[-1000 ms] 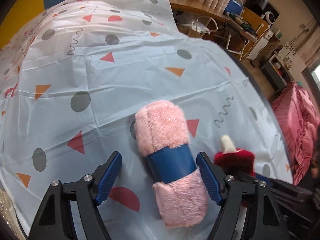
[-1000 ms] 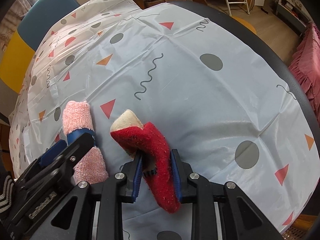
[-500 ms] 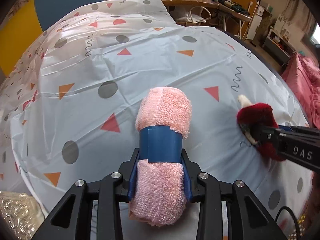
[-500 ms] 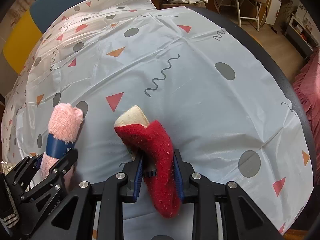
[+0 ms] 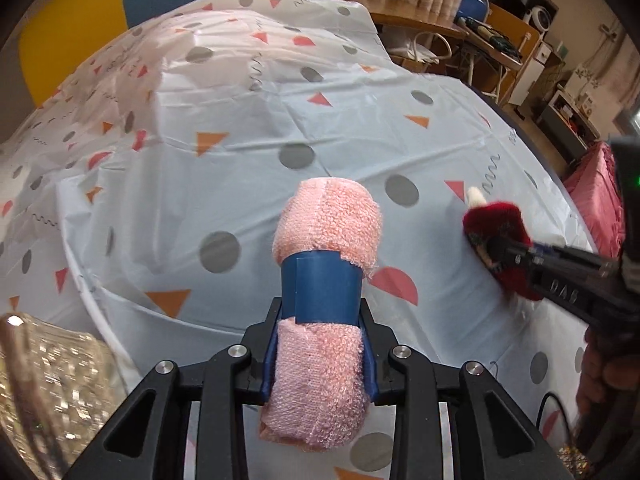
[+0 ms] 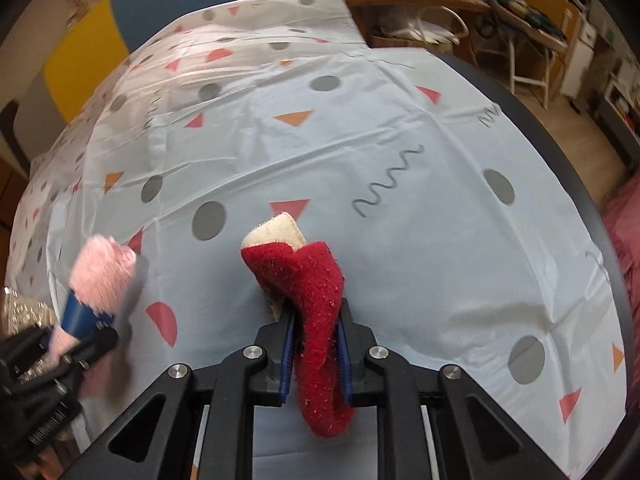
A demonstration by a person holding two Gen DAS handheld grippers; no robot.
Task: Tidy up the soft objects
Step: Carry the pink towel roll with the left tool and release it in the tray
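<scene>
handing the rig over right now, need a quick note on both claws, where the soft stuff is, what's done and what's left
Left claw: shut on the pink rolled towel, gripping just below its blue band.
Right claw: shut on the red sock, cream toe pointing away.
Both items are held over the patterned tablecloth, towel to the left of the sock, apart from each other.
Done: both soft items picked up.
Left: set each down where it belongs; no bin or target spot is visible in either view.
</scene>
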